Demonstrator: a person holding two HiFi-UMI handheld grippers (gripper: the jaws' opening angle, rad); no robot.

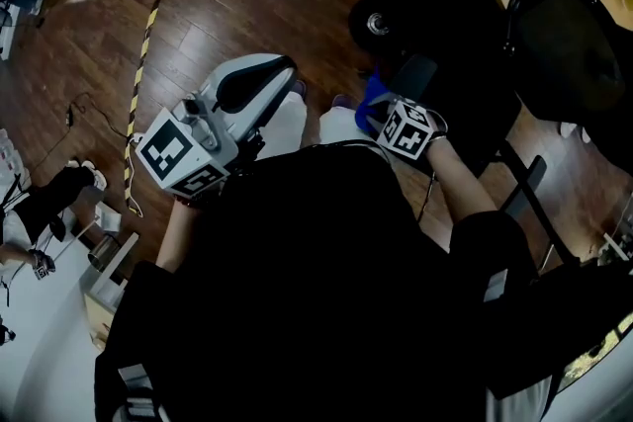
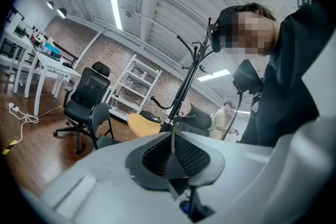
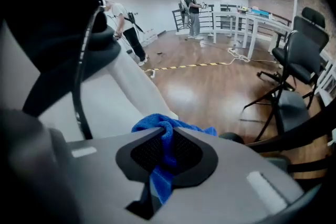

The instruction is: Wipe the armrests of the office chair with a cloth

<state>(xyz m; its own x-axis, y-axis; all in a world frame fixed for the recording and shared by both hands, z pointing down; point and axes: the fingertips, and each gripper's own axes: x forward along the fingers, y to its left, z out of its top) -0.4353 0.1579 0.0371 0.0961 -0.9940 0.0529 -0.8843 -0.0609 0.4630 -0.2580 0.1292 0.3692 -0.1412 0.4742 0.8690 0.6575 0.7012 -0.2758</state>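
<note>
My right gripper is shut on a blue cloth, which bunches above the pads and hangs down between them. In the head view the cloth shows just ahead of the right gripper, close to a dark pad of the black office chair; I cannot tell whether they touch. The left gripper is held out level over the person's legs, away from the chair. In its own view the left gripper has its pads together with nothing between them.
Yellow-black tape runs across the wooden floor at the left. Another black office chair, a coat stand and a round yellow table stand ahead of the left gripper. People stand far off near white tables.
</note>
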